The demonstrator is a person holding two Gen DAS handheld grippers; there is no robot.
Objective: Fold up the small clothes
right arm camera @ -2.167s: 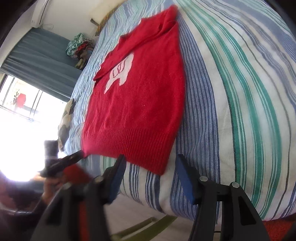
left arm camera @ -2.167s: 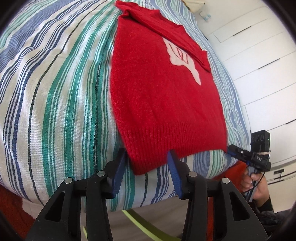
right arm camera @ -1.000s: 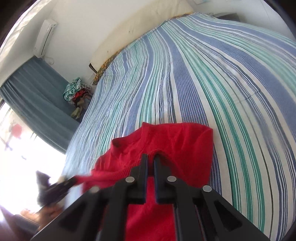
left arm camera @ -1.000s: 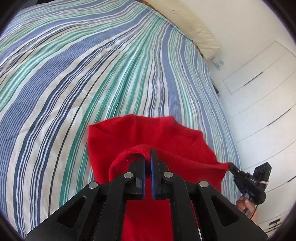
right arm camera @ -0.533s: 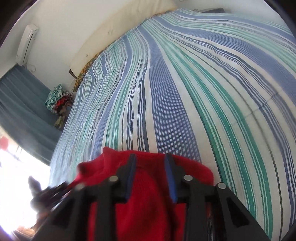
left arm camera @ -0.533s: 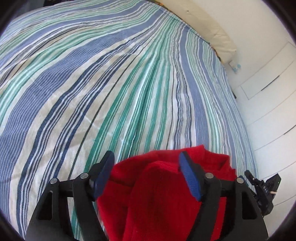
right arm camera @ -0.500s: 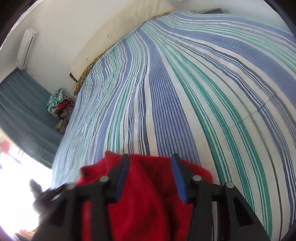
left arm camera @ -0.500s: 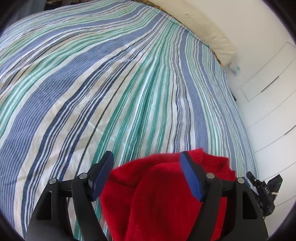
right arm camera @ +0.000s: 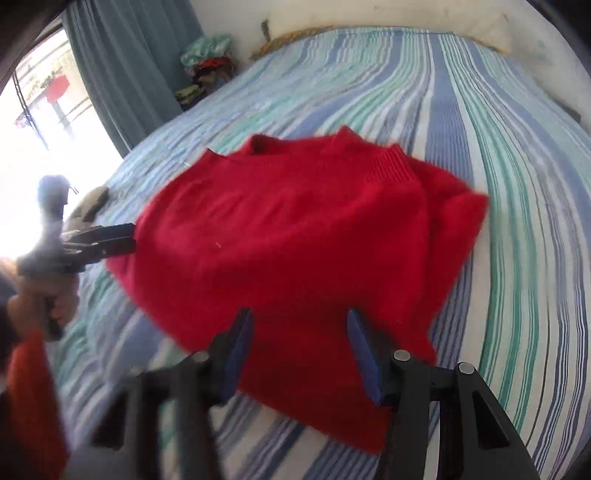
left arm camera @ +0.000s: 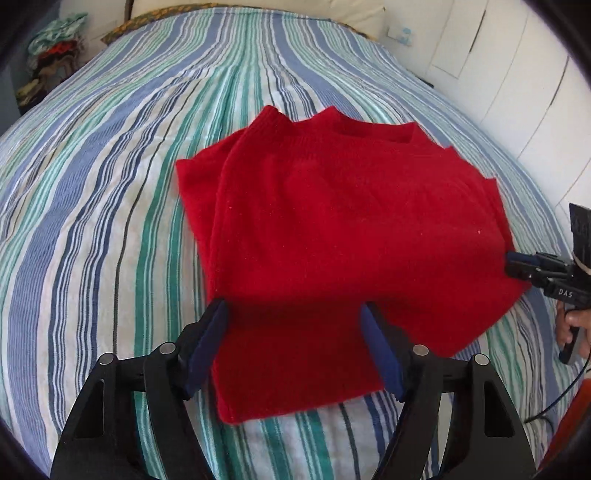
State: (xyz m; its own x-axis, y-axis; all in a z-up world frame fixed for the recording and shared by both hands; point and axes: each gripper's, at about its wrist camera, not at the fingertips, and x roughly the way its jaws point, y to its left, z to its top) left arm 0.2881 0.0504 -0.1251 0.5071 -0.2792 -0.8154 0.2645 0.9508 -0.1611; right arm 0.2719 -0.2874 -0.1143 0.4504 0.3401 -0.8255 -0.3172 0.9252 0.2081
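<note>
A red knit sweater [left arm camera: 351,229] lies folded in half on the striped bed [left arm camera: 92,192], its ribbed hem up by the collar at the far side. My left gripper [left arm camera: 295,347] hovers open over the near fold, and its blue pads straddle the cloth without pressing it. In the right wrist view the sweater [right arm camera: 295,240] is blurred. My right gripper [right arm camera: 300,356] hangs over its near edge with the jaws closing, cloth below and between them but not pinched. Each gripper shows in the other's view: the right gripper [left arm camera: 521,264] at the sweater's right edge, the left gripper [right arm camera: 110,240] at its left edge.
A pile of clothes [right arm camera: 207,70] sits by the far wall beside a grey-blue curtain [right arm camera: 122,74] and a bright window. A pale pillow [left arm camera: 258,11] lies at the head of the bed. White cupboard doors [left arm camera: 498,81] line the right side. A person's hand [left arm camera: 570,328] holds the right gripper.
Both grippers were shut on the sweater's hem and carried it over to the collar. They have since let go, opened and drawn back to the near fold; the sweater lies doubled.
</note>
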